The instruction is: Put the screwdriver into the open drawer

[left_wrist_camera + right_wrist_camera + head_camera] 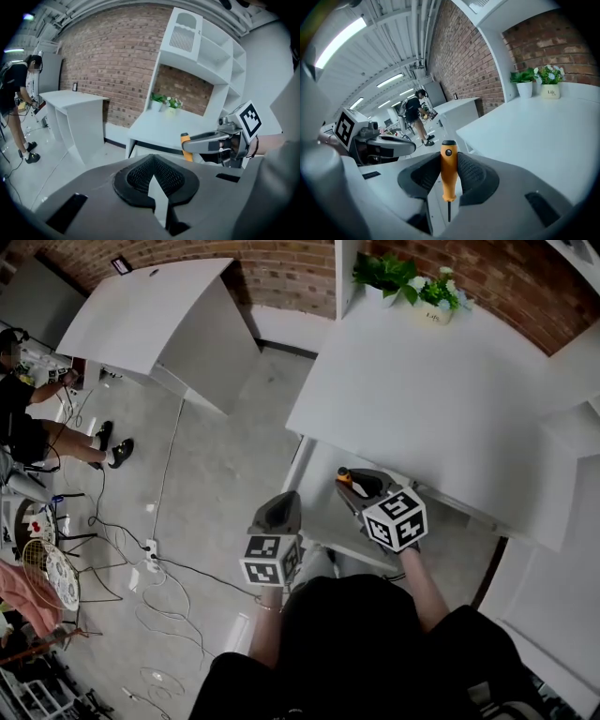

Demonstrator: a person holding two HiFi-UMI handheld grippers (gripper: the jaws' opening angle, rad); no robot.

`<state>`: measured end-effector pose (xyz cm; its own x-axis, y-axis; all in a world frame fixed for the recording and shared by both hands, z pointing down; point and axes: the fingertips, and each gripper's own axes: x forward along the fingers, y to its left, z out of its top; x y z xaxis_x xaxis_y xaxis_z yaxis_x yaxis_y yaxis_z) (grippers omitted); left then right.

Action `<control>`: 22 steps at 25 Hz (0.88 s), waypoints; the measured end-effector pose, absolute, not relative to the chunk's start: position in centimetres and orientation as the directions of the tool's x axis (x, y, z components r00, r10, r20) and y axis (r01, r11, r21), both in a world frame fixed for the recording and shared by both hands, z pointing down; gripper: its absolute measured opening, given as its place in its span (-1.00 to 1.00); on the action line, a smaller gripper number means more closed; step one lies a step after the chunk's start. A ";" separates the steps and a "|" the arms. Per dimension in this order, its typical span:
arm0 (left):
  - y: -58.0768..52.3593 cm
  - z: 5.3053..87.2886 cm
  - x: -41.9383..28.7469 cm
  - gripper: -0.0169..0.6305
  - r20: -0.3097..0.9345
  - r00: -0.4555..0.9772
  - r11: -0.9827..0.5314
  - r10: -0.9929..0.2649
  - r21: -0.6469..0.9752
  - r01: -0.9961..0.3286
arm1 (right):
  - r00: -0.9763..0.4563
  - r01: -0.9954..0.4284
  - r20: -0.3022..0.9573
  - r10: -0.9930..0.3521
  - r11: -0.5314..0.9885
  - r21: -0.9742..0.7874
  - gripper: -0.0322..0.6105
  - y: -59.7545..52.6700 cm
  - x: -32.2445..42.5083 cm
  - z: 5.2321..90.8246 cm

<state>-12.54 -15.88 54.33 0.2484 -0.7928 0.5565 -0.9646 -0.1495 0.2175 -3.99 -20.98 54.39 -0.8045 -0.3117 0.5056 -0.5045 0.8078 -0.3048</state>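
"Orange handle in the closest view: what has it?"

"The right gripper [360, 486] is clamped on the screwdriver [448, 161]. Both ribbed pads press the orange handle, and the thin dark shaft runs back toward the gripper's body. The left gripper [157, 185] is empty. Its jaws stand a little apart, with only pale floor showing through the gap."

"So how far along is the job?"

"I judge it about half done. The tool is picked up and carried, but it isn't in the drawer yet. The open drawer [323, 507], white and pulled out from under the desk, lies just below and ahead of the right gripper's jaws. What's left is to lower the screwdriver in and let go."

"Is there room to move?"

"Mostly, yes. The left gripper hangs just beside the right one, on its left, so the two could knock together. Directly ahead of the right gripper is the near edge of the white desk [422, 399], which overhangs the back of the drawer and is the edge to mind. Beyond it the desktop is bare as far as two small potted plants [412, 287] against a brick wall. Well off to the left gripper's side are grey floor [216, 465], trailing cables [159, 568], another white table [150, 315] and a standing person [23, 418]."
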 end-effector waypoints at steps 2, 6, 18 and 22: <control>-16.0 55.3 -12.5 -0.92 0.577 0.260 -0.154 -0.775 0.226 -0.962 | -0.791 -0.507 0.536 -0.296 0.807 -0.302 -0.55 -20.9 -4.3 56.0; -16.4 57.2 -12.2 -0.92 0.614 0.283 -0.168 -0.737 0.239 -0.956 | -0.756 -0.518 0.600 -0.262 0.800 -0.304 -0.55 -20.7 -4.5 59.8; -16.9 59.9 -11.9 -0.92 0.657 0.322 -0.190 -0.681 0.267 -0.945 | -0.637 -0.546 0.753 -0.163 0.786 -0.291 -0.55 -21.0 -4.8 69.4; -17.1 60.3 -12.0 -0.92 0.664 0.333 -0.189 -0.670 0.280 -0.941 | -0.602 -0.562 0.787 -0.134 0.771 -0.299 -0.55 -20.9 -5.0 72.1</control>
<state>-11.98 -17.13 60.33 0.3325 -0.6698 0.6639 -0.9411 -0.1895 0.2802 -4.98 -20.93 72.07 -0.6020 -0.1335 0.7872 -0.5620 0.7713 -0.2989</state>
